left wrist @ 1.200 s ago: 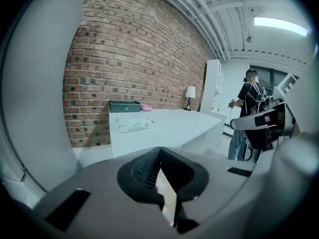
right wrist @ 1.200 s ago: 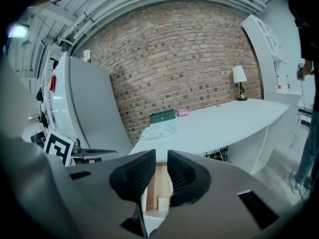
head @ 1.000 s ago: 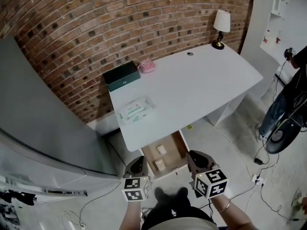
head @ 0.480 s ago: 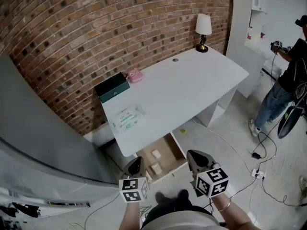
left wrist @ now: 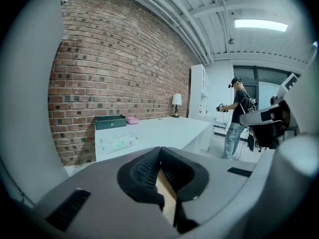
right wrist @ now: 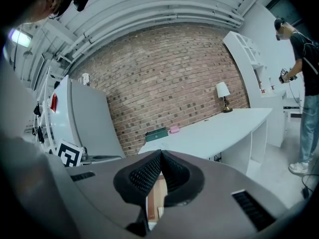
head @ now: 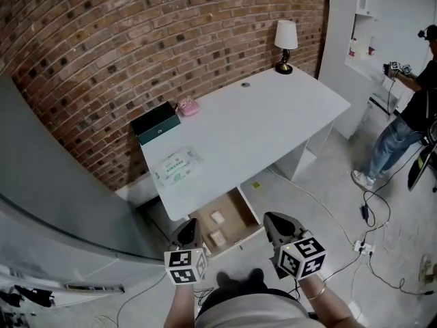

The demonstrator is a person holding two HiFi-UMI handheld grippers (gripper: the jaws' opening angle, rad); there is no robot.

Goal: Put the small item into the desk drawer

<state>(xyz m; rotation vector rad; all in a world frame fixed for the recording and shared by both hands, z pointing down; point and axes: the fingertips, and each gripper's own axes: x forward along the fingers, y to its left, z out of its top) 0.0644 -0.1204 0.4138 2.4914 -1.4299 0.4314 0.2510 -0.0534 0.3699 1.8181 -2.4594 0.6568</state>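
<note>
**Both grippers pressed shut and empty, low in front of the open desk drawer**

The left gripper (head: 192,225) and the right gripper (head: 270,219) each have their jaws closed pad against pad, with nothing between them. They sit side by side at 6 o'clock in the head view. Just beyond them toward 12 o'clock, the drawer (head: 240,212) stands pulled out from under the white desk (head: 273,121). A small white item (head: 217,216) and a second small item (head: 217,238) lie on the drawer's wooden floor, one behind the other. On the desktop, a wipes pack (head: 176,166) lies at 11 o'clock from the drawer. A dark green box (head: 156,123) and a pink object (head: 187,106) sit farther back against the brick wall (head: 136,39). A lamp (head: 285,43) stands on the far corner at 1 o'clock. A person (head: 410,115) stands at 3 o'clock, well apart from the desk.
</note>
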